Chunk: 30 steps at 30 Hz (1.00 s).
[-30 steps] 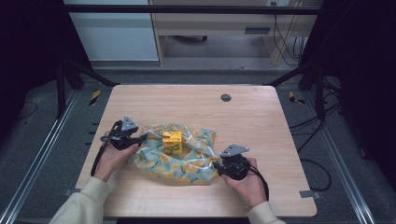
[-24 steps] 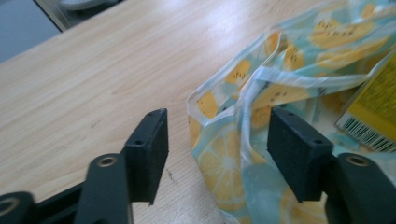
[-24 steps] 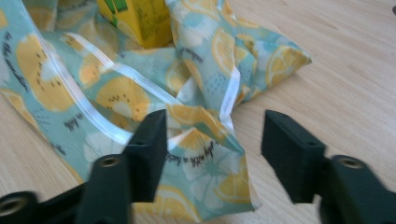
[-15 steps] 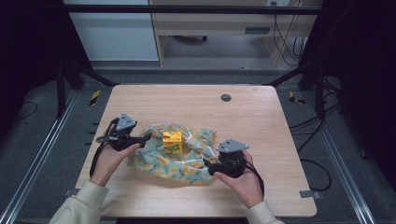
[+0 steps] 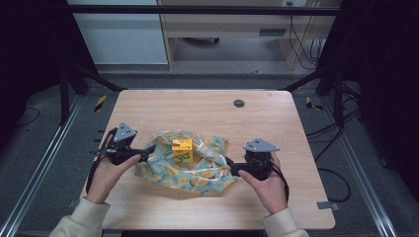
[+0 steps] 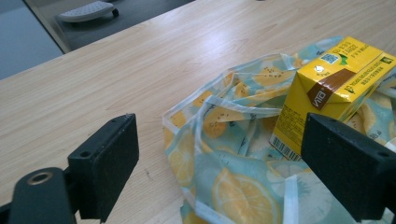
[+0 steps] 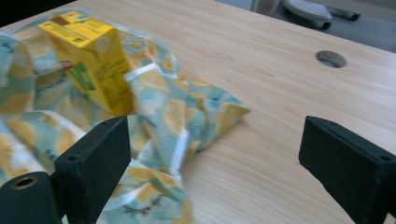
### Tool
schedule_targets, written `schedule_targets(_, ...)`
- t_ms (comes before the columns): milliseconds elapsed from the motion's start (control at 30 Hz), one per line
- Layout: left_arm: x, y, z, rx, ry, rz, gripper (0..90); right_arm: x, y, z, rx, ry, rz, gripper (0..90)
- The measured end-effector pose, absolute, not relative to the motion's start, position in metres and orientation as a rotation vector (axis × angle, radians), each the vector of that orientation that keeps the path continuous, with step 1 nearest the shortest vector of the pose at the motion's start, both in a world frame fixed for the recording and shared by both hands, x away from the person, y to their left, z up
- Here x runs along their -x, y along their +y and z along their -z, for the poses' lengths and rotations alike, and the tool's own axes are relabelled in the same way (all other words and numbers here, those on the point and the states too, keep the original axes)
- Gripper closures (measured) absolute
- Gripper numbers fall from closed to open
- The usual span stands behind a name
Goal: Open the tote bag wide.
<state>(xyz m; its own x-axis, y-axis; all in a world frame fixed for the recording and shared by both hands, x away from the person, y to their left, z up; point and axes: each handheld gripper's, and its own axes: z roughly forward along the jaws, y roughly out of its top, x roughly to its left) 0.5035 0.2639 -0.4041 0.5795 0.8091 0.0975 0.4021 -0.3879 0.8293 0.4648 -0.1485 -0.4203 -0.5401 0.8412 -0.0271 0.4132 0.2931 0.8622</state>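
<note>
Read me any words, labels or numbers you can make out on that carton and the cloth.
"VITA": white letters on the brown band of the yellow drink carton, in the left gripper view.
Small print on the carton's top and sides: too small to read.
Barcode at the carton's lower edge: digits unreadable.
Lemon-print cloth: pattern, no words.
Wooden table: no text.

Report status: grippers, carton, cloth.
Left gripper and right gripper open, jaws just opened, nothing held. Yellow carton upright on lemon-print cloth. Nothing in the way.
</note>
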Motion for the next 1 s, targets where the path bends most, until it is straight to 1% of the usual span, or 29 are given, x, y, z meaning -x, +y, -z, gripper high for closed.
schedule_targets(300, -0.505, 0.293, 0.404, -1.977, 1.006, -0.645, 7.0, -0.472, -0.190, 0.422, -1.256, 1.954, -1.118, 6.6)
schedule_targets(433, -0.509, 0.308, 0.407, -1.963, 1.041, -0.651, 6.9, -0.474, -0.200, 0.425, -1.278, 1.939, -1.094, 6.1)
schedule_targets(633, -0.517, 0.333, 0.421, -1.956, 1.121, -0.652, 6.9, -0.479, -0.219, 0.432, -1.343, 1.920, -1.057, 5.9)
schedule_targets(833, -0.523, 0.349, 0.436, -1.989, 1.172, -0.661, 7.0, -0.483, -0.232, 0.441, -1.397, 1.918, -1.001, 6.3)
schedule_targets(1000, -0.527, 0.360, 0.448, -1.974, 1.206, -0.657, 6.9, -0.487, -0.243, 0.450, -1.438, 1.930, -0.967, 6.5)
